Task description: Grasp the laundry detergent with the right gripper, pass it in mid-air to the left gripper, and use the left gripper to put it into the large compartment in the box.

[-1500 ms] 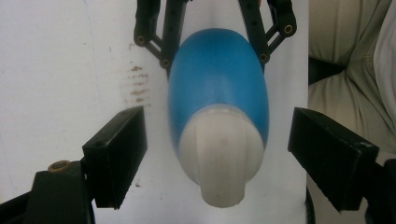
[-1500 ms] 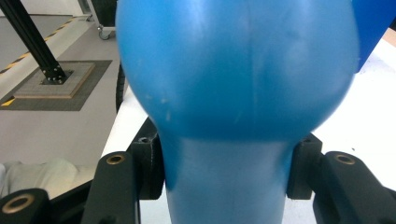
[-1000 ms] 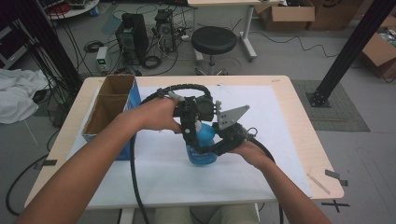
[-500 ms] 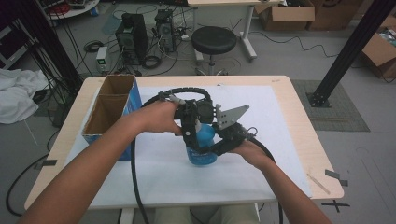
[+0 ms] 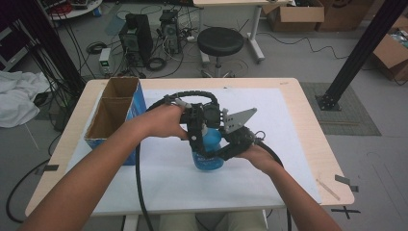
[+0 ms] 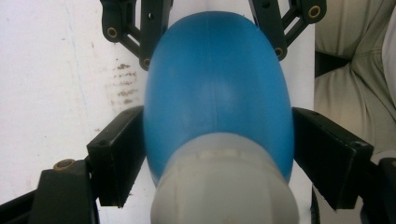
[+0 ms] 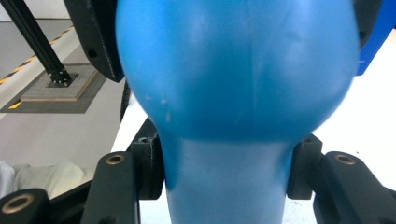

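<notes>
Nothing has shifted since the earlier frames: the blue plastic bottle with a pale grey cap stands upright on the white sheet covering the bench, near its middle, right of the open blue-sided cardboard box. The left hand-held gripper pinches the bottle's upper part and the right hand-held gripper clasps it lower down. The left gripper view looks down over the cap, with black pads pressed to both blue flanks, while the right gripper view shows its own pads squeezing the narrower blue body.
</notes>
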The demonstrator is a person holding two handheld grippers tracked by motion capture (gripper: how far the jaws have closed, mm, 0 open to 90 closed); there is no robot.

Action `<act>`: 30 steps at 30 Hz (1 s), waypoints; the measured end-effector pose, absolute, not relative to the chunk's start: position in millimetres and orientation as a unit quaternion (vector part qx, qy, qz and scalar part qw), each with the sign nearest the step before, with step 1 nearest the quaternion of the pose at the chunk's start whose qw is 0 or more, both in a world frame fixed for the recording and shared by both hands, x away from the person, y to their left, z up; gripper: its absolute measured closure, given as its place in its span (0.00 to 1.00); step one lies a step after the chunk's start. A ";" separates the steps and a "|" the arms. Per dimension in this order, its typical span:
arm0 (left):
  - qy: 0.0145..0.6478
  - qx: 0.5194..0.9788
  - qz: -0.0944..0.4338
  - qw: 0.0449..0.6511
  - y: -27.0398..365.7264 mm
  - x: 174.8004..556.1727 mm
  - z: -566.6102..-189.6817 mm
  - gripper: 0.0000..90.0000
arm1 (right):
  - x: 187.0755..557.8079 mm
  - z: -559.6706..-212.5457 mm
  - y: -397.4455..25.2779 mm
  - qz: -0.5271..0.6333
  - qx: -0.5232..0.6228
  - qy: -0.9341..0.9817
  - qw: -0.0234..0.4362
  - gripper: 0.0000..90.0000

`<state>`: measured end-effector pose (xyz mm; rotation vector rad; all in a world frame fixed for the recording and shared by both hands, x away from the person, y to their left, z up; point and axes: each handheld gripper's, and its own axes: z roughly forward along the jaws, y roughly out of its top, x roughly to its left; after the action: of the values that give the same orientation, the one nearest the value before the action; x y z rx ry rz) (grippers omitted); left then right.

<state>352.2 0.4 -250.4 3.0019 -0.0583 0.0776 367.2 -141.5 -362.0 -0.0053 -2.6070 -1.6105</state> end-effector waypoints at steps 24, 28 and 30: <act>-0.023 0.997 0.028 0.074 2.5 351.5 -248.8 0.33 | 367.2 -362.1 -140.1 -0.525 -0.002 -0.850 0.038 0.49; -0.021 0.996 0.028 0.076 3.1 351.6 -248.7 0.33 | 367.5 -362.3 -139.7 -0.526 -0.001 -0.850 0.036 0.49; -0.021 0.996 0.028 0.076 3.2 351.5 -248.8 0.34 | 367.3 -362.2 -139.6 -0.526 -0.001 -0.850 0.037 0.49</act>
<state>351.5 3.2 -248.8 2.9872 -0.0632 0.0850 367.3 -139.6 -362.2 -0.0042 -2.6078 -1.6148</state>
